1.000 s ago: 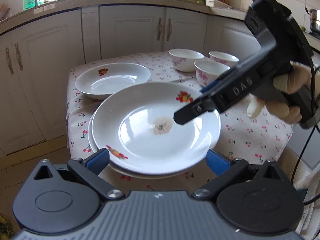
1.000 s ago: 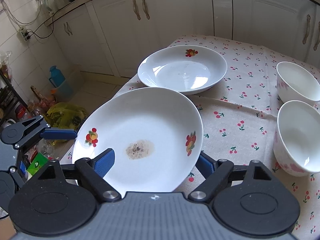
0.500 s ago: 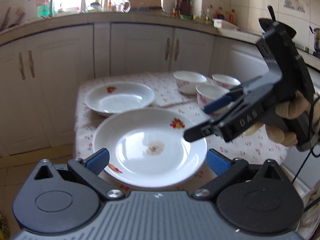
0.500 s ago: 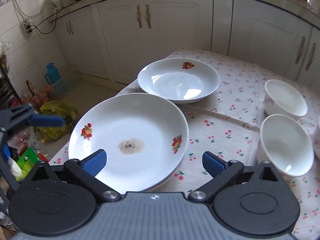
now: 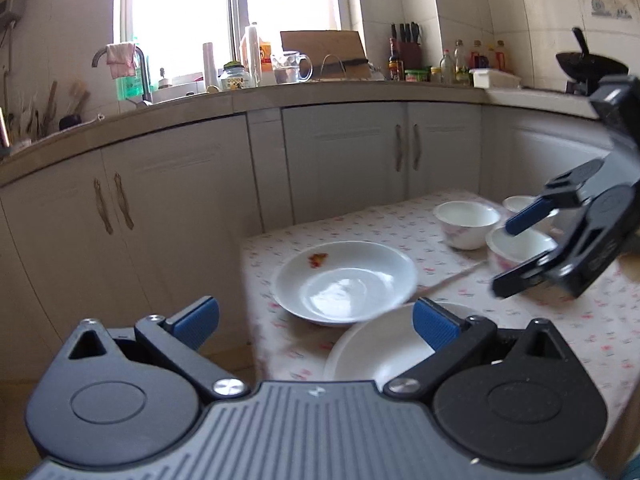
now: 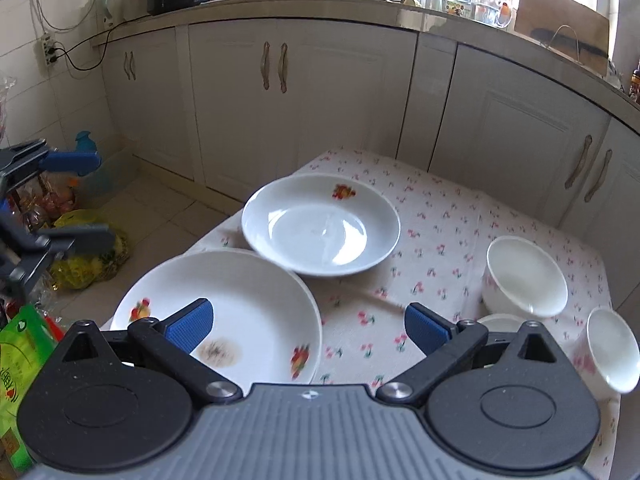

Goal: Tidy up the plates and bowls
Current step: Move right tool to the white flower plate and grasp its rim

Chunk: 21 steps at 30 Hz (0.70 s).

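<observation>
Two claws hang empty over the spread: your right claw [image 6: 308, 326] stands wide apart above the near plate [image 6: 256, 300], pads clear of it, and your left claw [image 5: 316, 322] gapes too, holding nothing. That stained plate sits at the near left corner of the cloth-covered counter [image 6: 460, 216], its rim close to the edge, so a clumsy nudge could tip it floorward. Beyond it the far plate [image 6: 320, 224] nearly touches it, and the bowls [image 6: 524, 276] crowd right, so a careless sweep could knock china together.
</observation>
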{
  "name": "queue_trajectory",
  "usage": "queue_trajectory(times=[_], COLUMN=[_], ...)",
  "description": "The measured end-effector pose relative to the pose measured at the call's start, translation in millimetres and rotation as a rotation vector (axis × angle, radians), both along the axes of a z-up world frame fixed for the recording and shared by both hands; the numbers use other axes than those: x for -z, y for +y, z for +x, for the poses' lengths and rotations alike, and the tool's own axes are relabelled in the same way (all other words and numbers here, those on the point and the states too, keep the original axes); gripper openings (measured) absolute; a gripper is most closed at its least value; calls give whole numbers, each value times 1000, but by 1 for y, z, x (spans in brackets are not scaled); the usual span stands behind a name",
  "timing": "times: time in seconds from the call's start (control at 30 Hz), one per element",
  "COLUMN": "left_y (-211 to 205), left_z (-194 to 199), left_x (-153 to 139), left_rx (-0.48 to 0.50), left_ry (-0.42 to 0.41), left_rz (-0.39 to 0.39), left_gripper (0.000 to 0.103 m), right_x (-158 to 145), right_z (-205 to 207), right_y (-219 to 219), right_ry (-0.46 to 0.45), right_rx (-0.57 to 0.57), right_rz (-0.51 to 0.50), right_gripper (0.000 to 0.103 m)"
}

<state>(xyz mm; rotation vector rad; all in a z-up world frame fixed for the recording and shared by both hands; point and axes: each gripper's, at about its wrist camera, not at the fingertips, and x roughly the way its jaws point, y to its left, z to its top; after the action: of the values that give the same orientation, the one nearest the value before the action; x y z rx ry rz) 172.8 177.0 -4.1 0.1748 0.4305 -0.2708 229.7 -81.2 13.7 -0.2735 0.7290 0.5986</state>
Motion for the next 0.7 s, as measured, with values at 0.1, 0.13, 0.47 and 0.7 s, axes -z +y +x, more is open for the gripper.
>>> queue_trajectory(times=[0.1,0.13,0.47,0.7], left_y=[14,18,42,41], left_z=[26,36,114,147], left_x=[6,9,60,86], left_rx=[21,31,105,240], left_ry=[24,39,185,252], left_rz=[13,14,29,31], left_gripper=[102,102,102,102], right_x=[-3,-3,-4,5], right_z=[18,23,69,100], right_y=[1,0,17,26], right_ry=[30,42,68,119], right_rx=[10,14,20,2], right_rz=[19,28,11,12], right_gripper=[103,103,103,103])
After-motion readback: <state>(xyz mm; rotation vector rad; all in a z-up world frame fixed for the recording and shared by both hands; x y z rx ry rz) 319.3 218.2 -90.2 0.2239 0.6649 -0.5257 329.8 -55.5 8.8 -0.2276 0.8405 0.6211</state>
